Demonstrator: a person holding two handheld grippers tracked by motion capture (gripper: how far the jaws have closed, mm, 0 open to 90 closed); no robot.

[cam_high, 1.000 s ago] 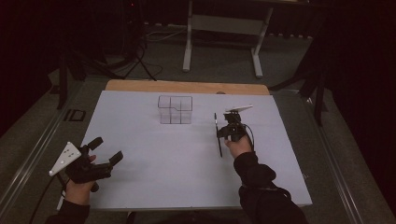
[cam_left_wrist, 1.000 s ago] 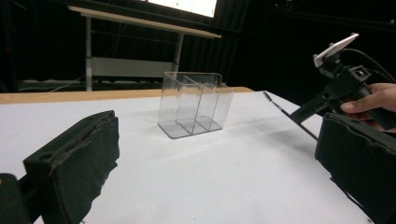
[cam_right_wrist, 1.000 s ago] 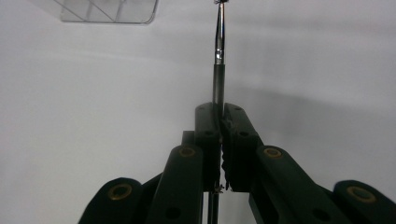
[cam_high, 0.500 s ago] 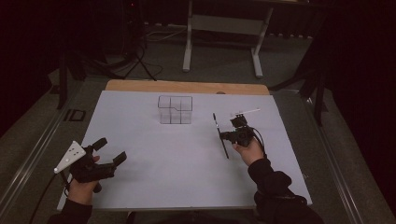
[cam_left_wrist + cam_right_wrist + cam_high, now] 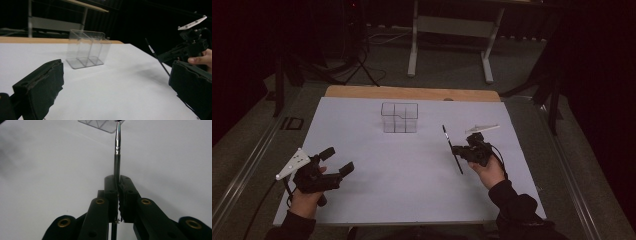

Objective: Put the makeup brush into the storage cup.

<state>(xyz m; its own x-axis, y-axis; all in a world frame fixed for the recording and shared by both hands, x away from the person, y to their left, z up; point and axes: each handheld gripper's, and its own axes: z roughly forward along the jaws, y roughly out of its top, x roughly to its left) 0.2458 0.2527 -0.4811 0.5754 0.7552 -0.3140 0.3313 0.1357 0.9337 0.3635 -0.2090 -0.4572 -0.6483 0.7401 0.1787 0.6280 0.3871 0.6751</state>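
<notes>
A clear plastic box (image 5: 399,117) with several compartments stands on the white sheet (image 5: 412,190) at the middle back. My right gripper (image 5: 458,151) is right of it, shut on a thin black brush (image 5: 452,149) that slants up toward the box. In the right gripper view the jaws (image 5: 119,185) pinch the brush (image 5: 117,147) and its metal collar points at the box (image 5: 100,123). My left gripper (image 5: 337,161) rests at the front left, open, with nothing between its jaws. The left gripper view looks between them (image 5: 116,90) at the box (image 5: 86,48) and the brush (image 5: 156,56).
The white sheet covers a wooden tabletop (image 5: 412,93) whose far edge shows behind the box. Metal rails (image 5: 247,165) run along both sides. A white stand's legs (image 5: 449,45) and cables lie on the dark floor beyond.
My right gripper has moved right and nearer the front edge with the brush, which now leans more. The left gripper has hardly moved.
</notes>
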